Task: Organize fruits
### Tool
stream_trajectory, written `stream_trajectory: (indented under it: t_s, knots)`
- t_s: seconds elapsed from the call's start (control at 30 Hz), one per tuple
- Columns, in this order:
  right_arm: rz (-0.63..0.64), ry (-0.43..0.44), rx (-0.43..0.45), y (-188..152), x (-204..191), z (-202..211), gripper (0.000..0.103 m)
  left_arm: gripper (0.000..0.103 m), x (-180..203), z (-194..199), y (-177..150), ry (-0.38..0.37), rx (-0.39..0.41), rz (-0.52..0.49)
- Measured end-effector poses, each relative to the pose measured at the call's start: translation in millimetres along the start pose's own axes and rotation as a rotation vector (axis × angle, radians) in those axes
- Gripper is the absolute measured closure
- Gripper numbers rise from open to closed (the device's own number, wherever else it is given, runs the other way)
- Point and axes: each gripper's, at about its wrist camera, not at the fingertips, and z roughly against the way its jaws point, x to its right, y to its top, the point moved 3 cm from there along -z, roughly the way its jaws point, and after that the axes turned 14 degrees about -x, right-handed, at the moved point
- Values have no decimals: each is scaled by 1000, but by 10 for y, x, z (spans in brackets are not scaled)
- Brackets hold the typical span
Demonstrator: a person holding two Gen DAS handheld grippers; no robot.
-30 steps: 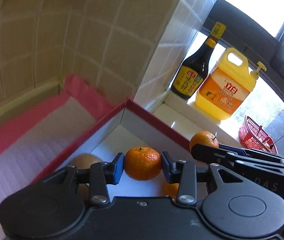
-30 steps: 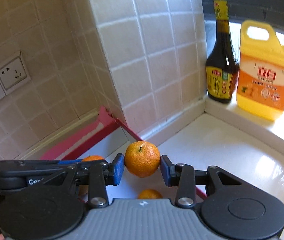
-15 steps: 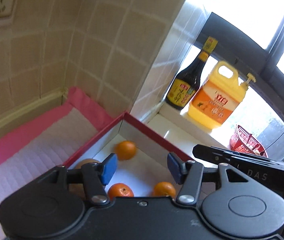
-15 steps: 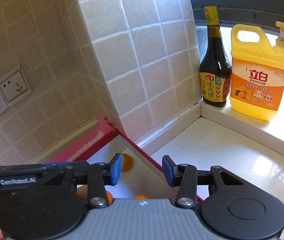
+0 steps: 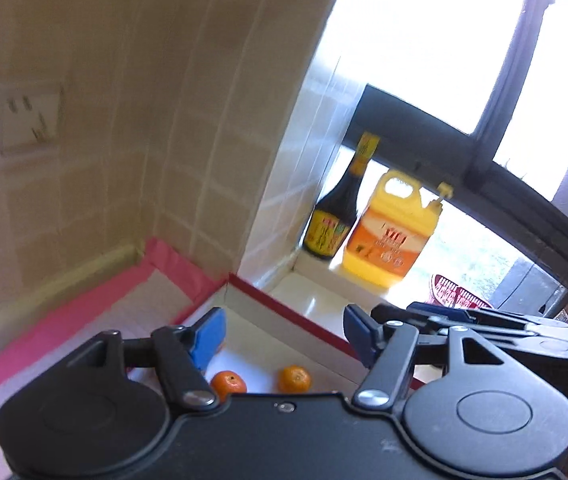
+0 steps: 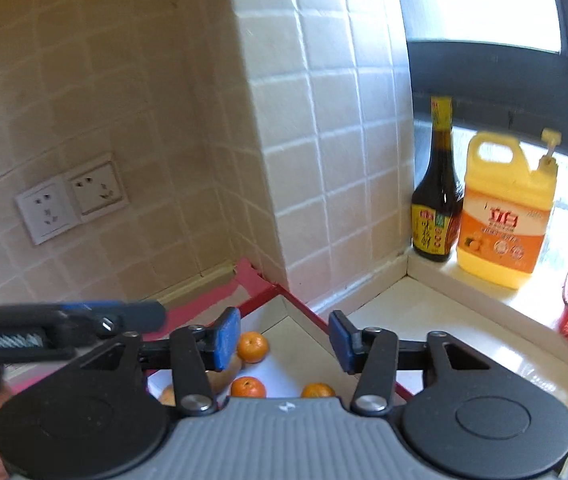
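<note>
Both tangerines released, left gripper (image 5: 284,334) and right gripper (image 6: 284,338) spread empty, three tangerines (image 6: 252,347) in red-rimmed box (image 6: 304,312)

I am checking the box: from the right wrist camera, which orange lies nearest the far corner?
The orange beside the right claw's left blue pad. The other two oranges lie lower, at the camera body's edge.

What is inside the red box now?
Inside the red box, three oranges show, plus a brownish fruit behind the right gripper. The gripper bodies cover the box's near part.
</note>
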Motion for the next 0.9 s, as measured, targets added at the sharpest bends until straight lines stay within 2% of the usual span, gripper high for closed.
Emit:
stream_trajectory:
  t_s: [0.03,0.07,0.13,0.17,0.23,0.37,0.43,0.57,0.9]
  knots:
    - [4,-2,3,-41,-33,94,45,24,48,122,-31,35,5,-9]
    - [6,-4,4,-77,-63,170,43,23,115,246,-76,108,4,-18]
    - [4,-2,-18,-143,-133,296,28,23,268,450,-190,268,25,-54]
    - [9,-8,-20,-165,-166,342,26,21,353,552,-264,334,45,-76]
    - [27,-20,-21,-217,-258,448,24,21,458,693,-405,400,49,-82]
    - [65,-22,-33,-382,-418,595,19,11,488,811,-710,478,44,-13]
    - [84,-26,-47,-471,-480,597,18,10,444,816,-898,525,50,49]
    - [113,-50,-90,-628,-555,537,18,10,403,754,-1190,580,21,94]
    - [168,-48,-189,-942,-618,303,18,10,375,556,-1576,582,-66,198]
